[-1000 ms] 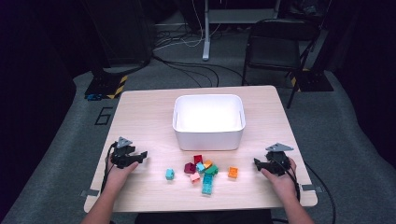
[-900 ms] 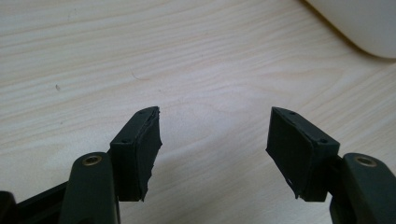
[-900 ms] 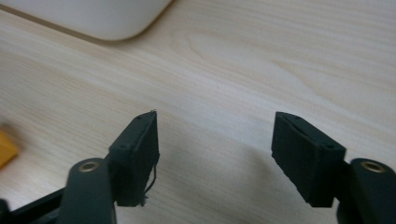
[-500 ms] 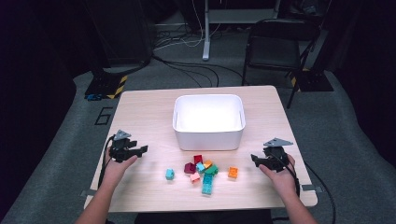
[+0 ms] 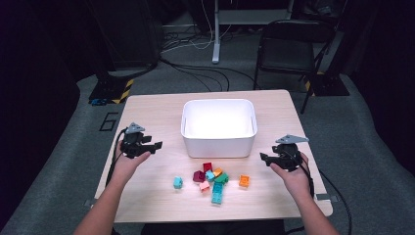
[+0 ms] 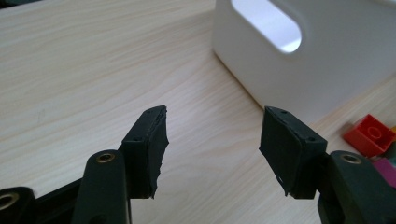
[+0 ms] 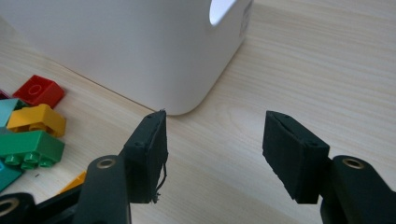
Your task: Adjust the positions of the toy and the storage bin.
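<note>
A white bin stands mid-table, with several coloured bricks loose in front of it. My left gripper hovers left of the bin, pointing toward it. Its jaws are open with only bare wood between them and have just been closing a little. The right gripper hangs at the bin's front right corner, facing the bricks. It is open too, its jaws also just narrowing on nothing. Red, yellow and green bricks lie to its left.
A light blue brick and an orange one lie apart from the pile. In the left gripper view a red brick sits by the bin. A black chair and floor cables lie beyond the table.
Both hands have lifted their grippers up off the table. Both sets of jaws stand a little narrower than before. The bricks and bin have not moved.
</note>
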Tool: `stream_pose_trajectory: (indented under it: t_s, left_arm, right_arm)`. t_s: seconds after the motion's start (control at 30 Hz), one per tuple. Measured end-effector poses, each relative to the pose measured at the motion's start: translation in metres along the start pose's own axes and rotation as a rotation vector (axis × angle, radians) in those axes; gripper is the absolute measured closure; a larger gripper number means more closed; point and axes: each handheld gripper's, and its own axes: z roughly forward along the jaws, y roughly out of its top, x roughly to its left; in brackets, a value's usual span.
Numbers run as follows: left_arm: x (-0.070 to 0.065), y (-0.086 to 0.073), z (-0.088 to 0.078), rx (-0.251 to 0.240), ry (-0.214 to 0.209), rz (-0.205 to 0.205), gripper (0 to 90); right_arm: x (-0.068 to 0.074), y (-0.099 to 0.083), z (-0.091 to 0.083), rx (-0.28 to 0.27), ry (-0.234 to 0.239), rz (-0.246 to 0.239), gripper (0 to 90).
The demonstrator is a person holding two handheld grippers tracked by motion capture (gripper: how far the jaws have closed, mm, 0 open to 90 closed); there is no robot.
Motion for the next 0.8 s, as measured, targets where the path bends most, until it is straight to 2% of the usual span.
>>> stream_pose_trajectory:
  t_s: [0.07, 0.3, 0.33, 0.6, 0.8]
  left_arm:
    - [-0.003, 0.005, 0.001, -0.007, -0.004, 0.012, 40.8]
    - [-0.012, 0.022, 0.004, -0.018, -0.027, 0.005, 40.8]
    - [-0.015, 0.028, 0.005, -0.018, -0.033, 0.018, 40.9]
    - [-0.022, 0.049, 0.000, -0.031, -0.059, 0.032, 43.8]
    - [-0.026, 0.058, 0.000, -0.044, -0.075, 0.039, 42.6]
  right_arm:
    - [0.000, 0.003, 0.000, -0.005, 0.004, -0.005, 39.9]
    - [0.001, 0.015, -0.001, -0.008, 0.016, -0.026, 39.8]
    - [0.003, 0.018, -0.001, -0.009, 0.017, -0.036, 39.7]
    - [0.005, 0.028, 0.002, -0.013, 0.037, -0.060, 39.8]
    - [0.006, 0.033, 0.002, -0.020, 0.049, -0.061, 39.4]
